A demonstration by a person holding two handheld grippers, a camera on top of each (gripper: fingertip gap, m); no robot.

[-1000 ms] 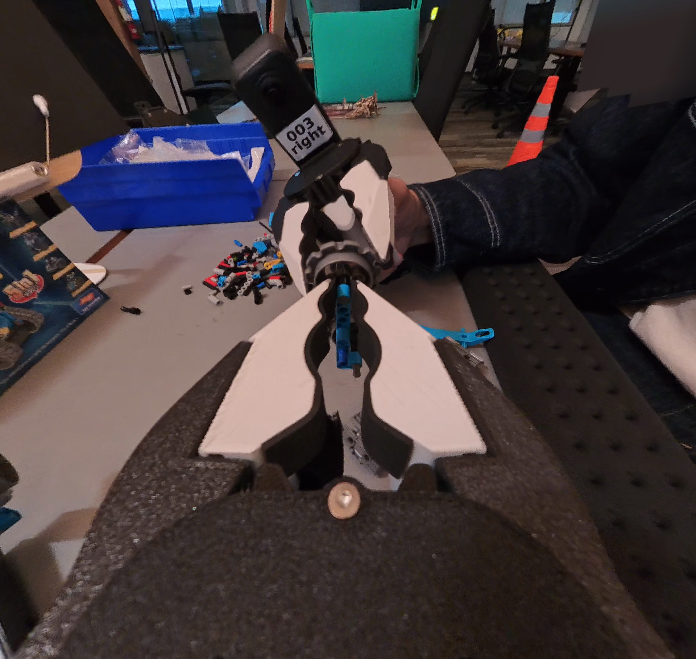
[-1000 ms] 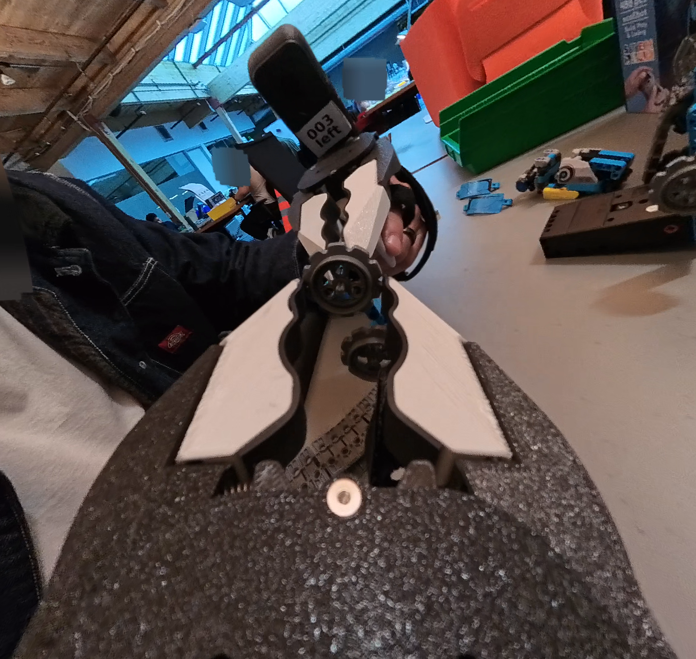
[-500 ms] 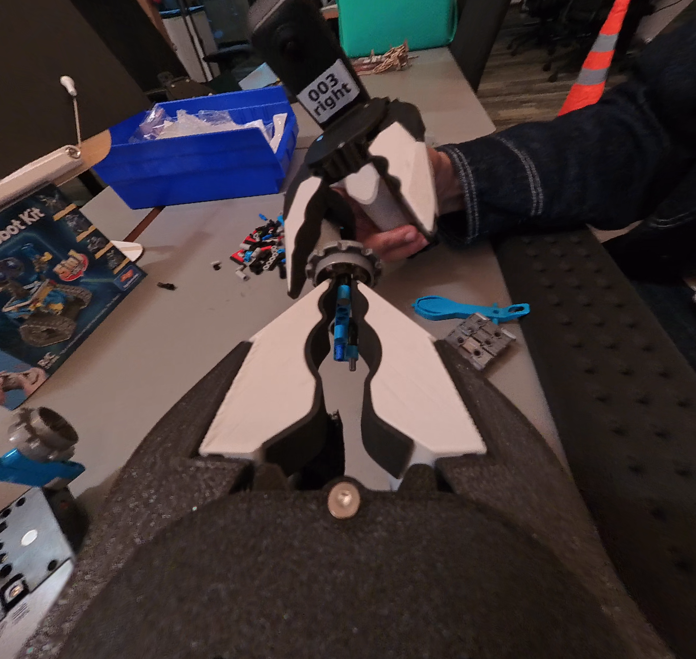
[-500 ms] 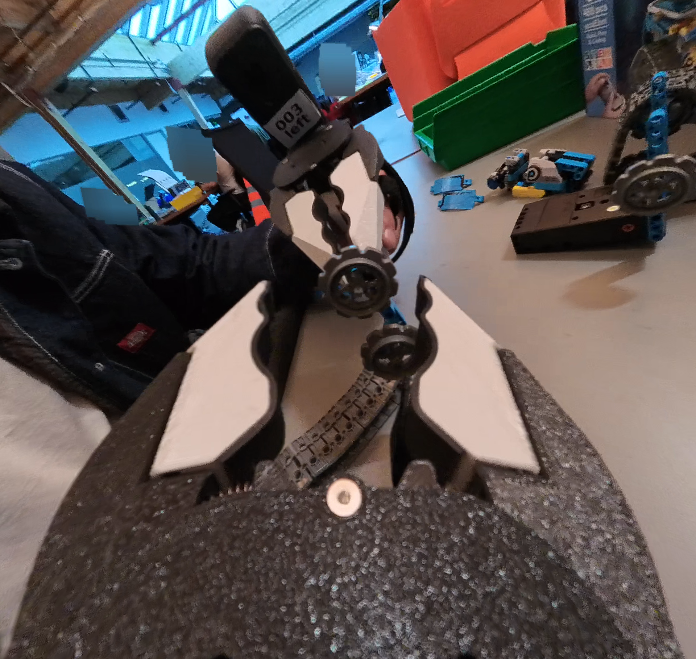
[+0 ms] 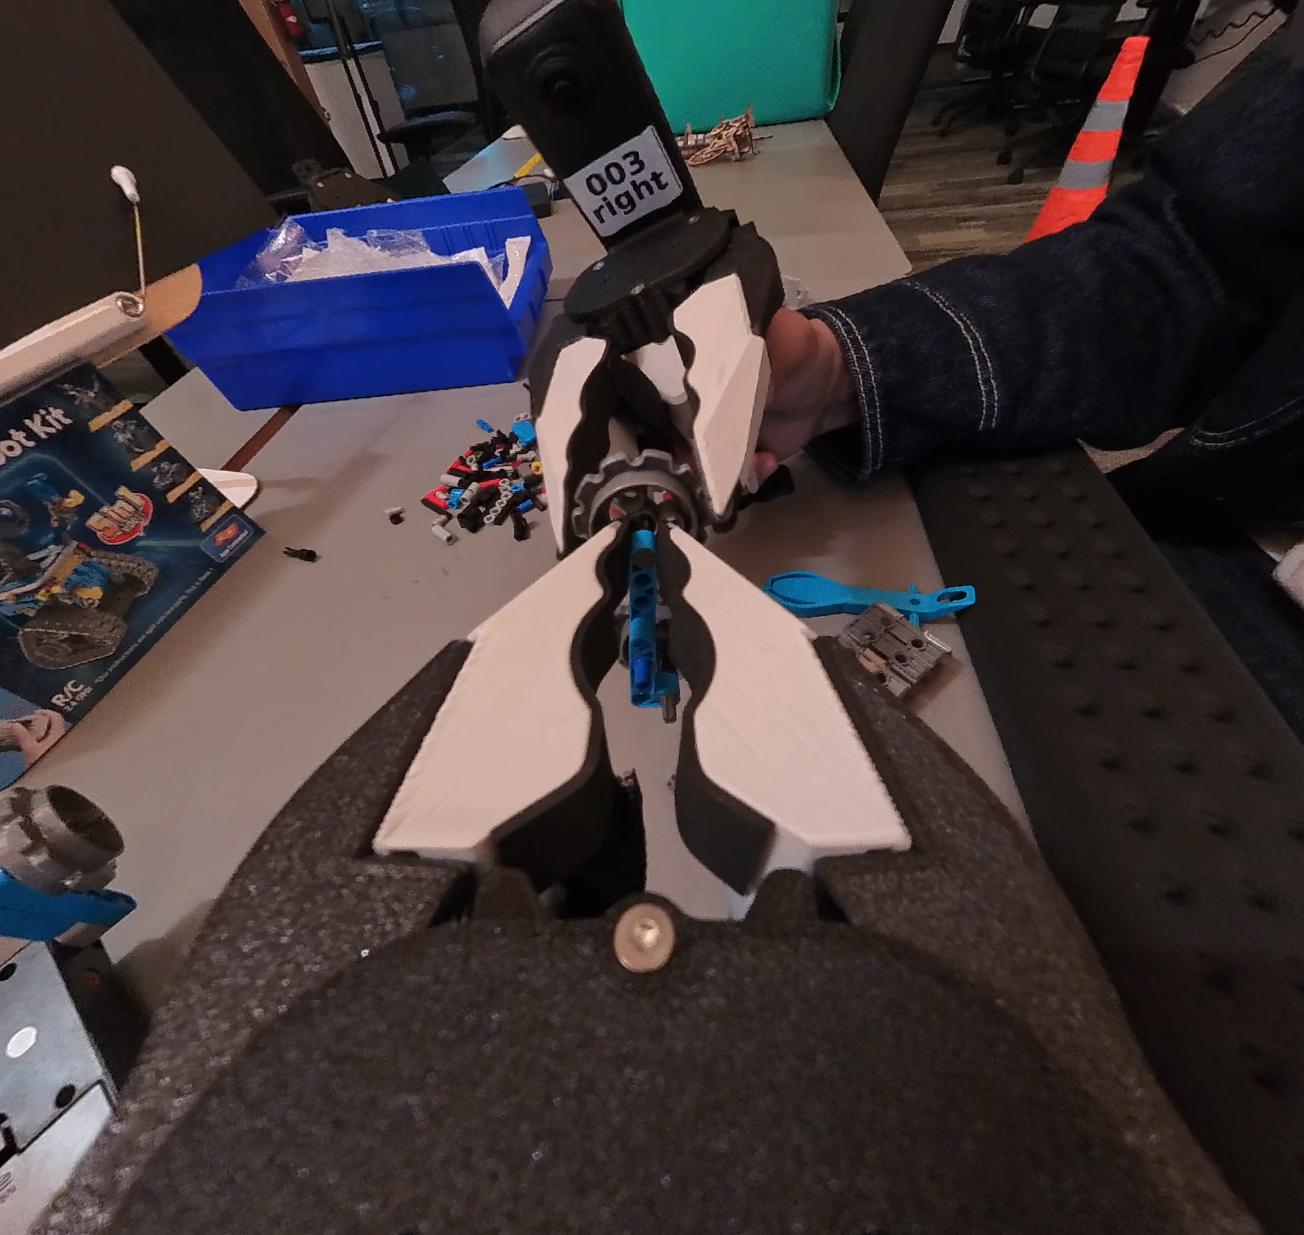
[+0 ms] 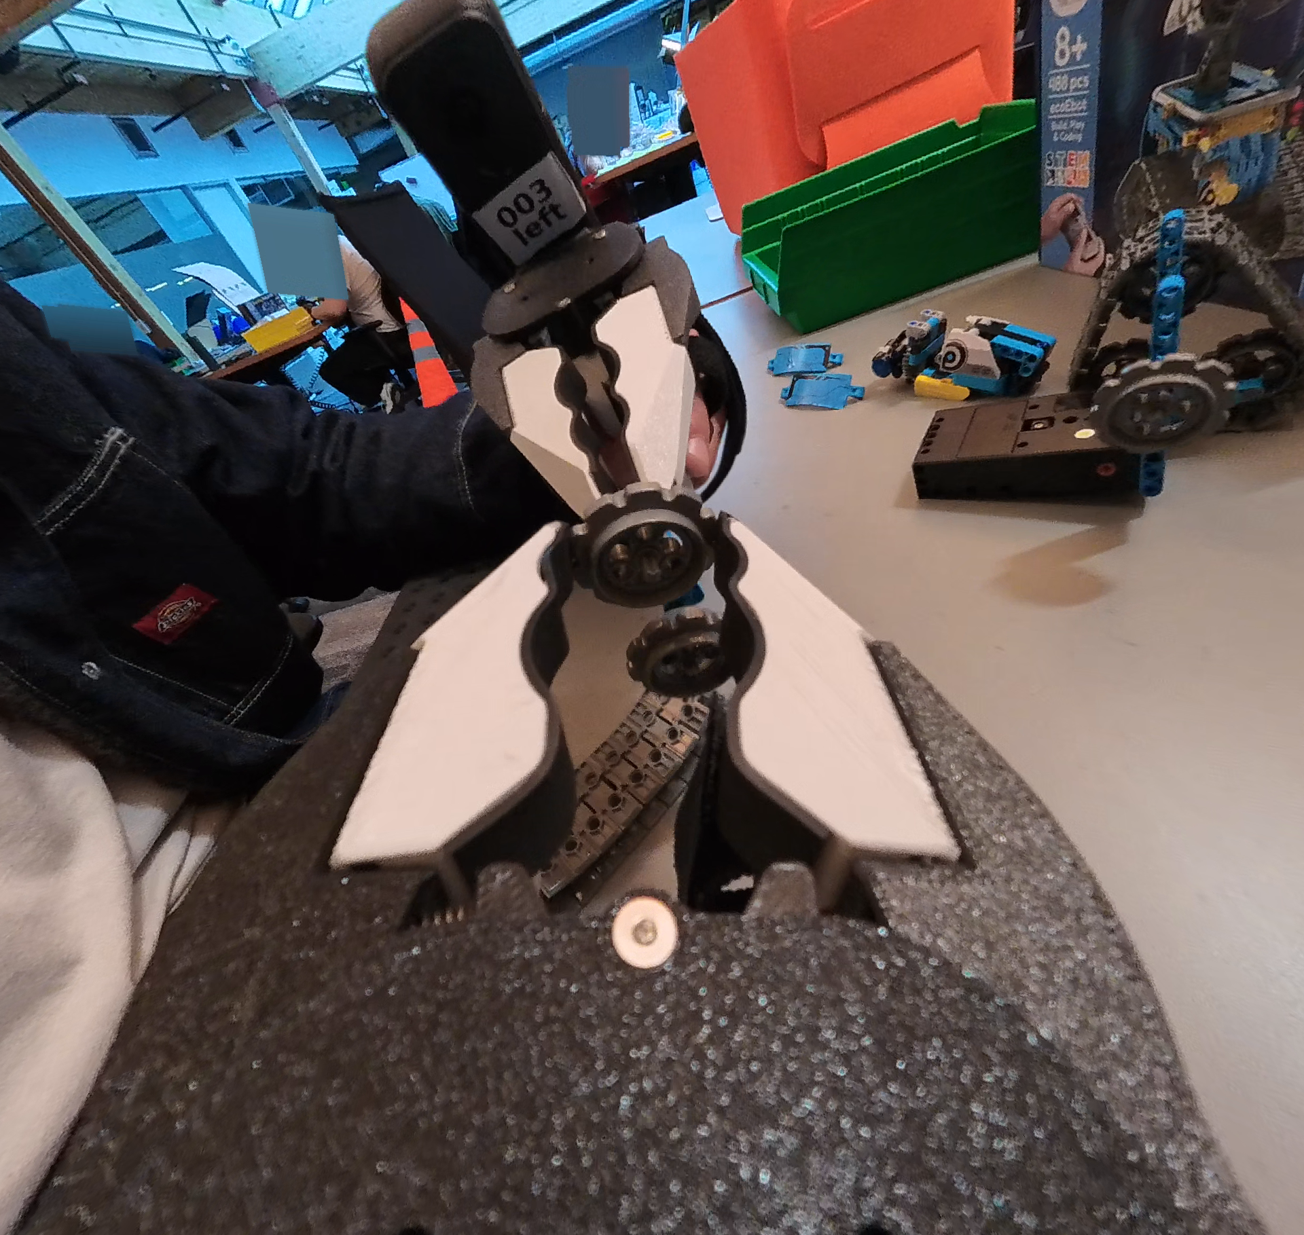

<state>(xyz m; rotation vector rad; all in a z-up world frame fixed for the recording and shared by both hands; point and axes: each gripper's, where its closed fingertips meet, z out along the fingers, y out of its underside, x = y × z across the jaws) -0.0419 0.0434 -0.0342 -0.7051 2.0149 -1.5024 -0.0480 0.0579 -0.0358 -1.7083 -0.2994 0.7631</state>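
Left gripper is clamped on a blue studded plastic beam, tips right against the large grey toothed wheel. Right gripper grips that wheel at its rim. Only the right wrist view shows the smaller toothed wheel between its fingers and a dark curved tread strip below; only the left shows the beam

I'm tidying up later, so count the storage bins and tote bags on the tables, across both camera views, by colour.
Blue bin: 1
Green bin: 1
Teal tote bag: 1
Orange tote bag: 1
Total: 4
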